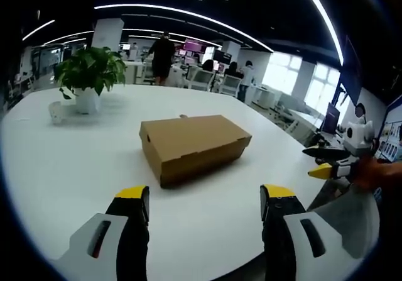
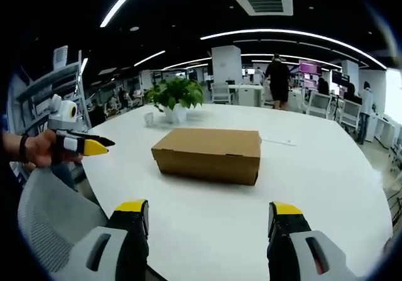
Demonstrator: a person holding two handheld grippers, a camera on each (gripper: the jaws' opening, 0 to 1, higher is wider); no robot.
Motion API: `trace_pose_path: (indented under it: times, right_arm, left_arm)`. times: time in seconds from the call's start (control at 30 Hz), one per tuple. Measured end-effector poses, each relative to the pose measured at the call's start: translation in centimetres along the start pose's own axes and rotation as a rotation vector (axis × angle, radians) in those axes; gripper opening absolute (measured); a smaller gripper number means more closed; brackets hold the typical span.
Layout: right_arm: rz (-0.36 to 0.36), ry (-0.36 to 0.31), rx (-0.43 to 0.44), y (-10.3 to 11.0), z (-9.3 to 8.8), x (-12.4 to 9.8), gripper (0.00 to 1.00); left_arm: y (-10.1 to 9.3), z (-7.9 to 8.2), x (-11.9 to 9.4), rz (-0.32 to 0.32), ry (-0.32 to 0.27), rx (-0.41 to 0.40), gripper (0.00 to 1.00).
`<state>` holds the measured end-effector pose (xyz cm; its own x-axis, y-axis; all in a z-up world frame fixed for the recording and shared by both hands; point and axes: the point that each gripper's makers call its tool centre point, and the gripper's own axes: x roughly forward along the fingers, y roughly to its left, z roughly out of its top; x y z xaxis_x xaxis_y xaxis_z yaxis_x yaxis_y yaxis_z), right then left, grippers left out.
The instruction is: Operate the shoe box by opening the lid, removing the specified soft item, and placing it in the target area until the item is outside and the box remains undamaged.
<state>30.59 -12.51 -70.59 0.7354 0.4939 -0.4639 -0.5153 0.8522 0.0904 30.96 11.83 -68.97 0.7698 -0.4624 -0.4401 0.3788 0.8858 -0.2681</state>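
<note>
the shoe box (image 1: 195, 146) sat shut at the centre of the left gripper view, on the white table (image 1: 63, 168), and just above centre in the right gripper view. nothing had been started: the lid was down and neither gripper touched it. the left gripper (image 1: 205, 209) stood wide and empty at the bottom of its frame, the right gripper (image 2: 207, 221) likewise. next move, i judged, called for reaching in and finding the lid's edge to lift it gently. the soft item inside was hidden, and the hinge side was hard to make out. a potted plant (image 1: 89, 73) stood upper left.
</note>
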Motion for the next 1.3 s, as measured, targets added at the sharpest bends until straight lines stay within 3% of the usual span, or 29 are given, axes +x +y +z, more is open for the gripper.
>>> trace_pose_path:
  times: [0.23, 0.43, 0.97, 1.3]
  right_arm:
    - [0.024, 0.025, 0.015, 0.4, -0.6, 2.0, 0.77]
    - [0.053, 0.024, 0.020, 0.1, 0.3, 4.3, 0.76]
    - [0.055, -0.034, 0.066, -3.9, 4.1, 10.7, 0.76]
    - [0.066, -0.007, 0.070, -6.5, 3.8, 14.4, 0.75]
  left_arm:
    - [0.8, 0.4, 1.3, 0.005, 0.005, -0.010, 0.73]
    - [2.0, 1.2, 3.4, 0.010, -0.003, -0.022, 0.73]
    - [4.1, 2.2, 8.3, 0.021, -0.026, -0.061, 0.72]
    - [5.7, 2.2, 10.5, 0.027, -0.030, -0.094, 0.71]
